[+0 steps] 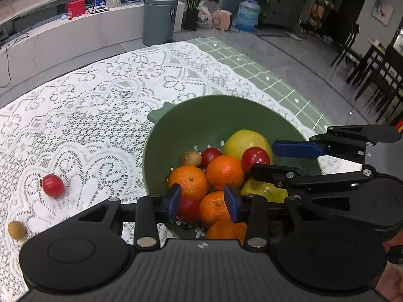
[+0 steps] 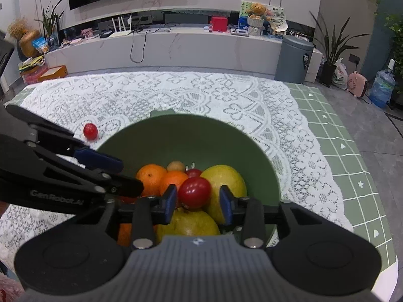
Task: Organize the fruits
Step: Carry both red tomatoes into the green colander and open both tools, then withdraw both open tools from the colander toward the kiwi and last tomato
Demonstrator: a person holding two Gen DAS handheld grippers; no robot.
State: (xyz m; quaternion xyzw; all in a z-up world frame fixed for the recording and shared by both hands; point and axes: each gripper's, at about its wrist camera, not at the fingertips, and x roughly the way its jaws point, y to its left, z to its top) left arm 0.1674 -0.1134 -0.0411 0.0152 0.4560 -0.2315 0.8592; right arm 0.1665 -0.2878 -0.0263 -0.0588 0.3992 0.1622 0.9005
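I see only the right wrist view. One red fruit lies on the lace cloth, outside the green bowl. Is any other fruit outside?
Observer: Yes. The left wrist view shows a small brown fruit on the lace cloth, apart from the red fruit.
Operator: Does the left gripper hold something?
Observer: No. The left gripper is open over the green bowl; a dark red fruit and an orange show between its fingers, not pressed.
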